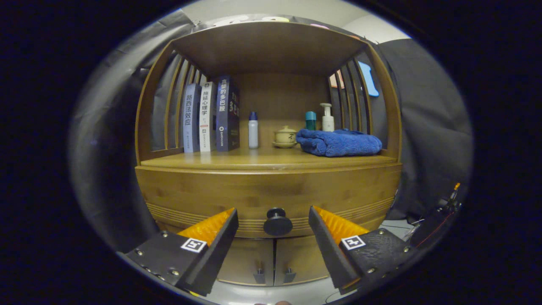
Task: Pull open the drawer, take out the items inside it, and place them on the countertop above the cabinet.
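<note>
Gripper spread wide, holding nothing, lined up either side of the round knob on the closed drawer. Blue towel far right on the countertop.

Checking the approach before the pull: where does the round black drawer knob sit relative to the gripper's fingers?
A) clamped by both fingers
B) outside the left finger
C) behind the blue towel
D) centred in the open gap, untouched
D: the round black drawer knob sits centred in the open gripper, clear of both fingers.
</note>
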Motion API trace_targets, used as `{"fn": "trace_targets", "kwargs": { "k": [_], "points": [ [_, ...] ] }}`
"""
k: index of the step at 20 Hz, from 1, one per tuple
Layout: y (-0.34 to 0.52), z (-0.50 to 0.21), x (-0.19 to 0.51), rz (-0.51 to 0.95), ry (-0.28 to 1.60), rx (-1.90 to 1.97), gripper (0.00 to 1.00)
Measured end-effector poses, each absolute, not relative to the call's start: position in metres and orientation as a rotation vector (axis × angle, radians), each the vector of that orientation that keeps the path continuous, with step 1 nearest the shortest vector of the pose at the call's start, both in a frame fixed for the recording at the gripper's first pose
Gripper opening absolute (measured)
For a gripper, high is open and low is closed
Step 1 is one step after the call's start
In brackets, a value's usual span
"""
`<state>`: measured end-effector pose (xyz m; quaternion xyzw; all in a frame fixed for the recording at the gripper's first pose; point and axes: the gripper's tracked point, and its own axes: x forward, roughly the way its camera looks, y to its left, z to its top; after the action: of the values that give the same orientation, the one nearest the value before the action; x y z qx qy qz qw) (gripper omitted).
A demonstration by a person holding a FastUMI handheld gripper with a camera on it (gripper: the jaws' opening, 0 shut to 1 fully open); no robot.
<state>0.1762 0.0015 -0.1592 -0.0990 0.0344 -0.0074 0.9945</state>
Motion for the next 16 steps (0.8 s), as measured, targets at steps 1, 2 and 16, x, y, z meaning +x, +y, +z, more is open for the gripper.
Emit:
{"fn": "trace_targets", "kwargs": {
  "k": [1,2,16],
  "points": [
    [0.001,-0.162,0.182,-0.013,0.072,-0.210,1.00],
    [-0.005,-0.167,0.187,-0.023,0.095,-0.232,1.00],
    [-0.008,-0.189,0.197,0.065,0.139,-0.225,0.36]
  ]
}}
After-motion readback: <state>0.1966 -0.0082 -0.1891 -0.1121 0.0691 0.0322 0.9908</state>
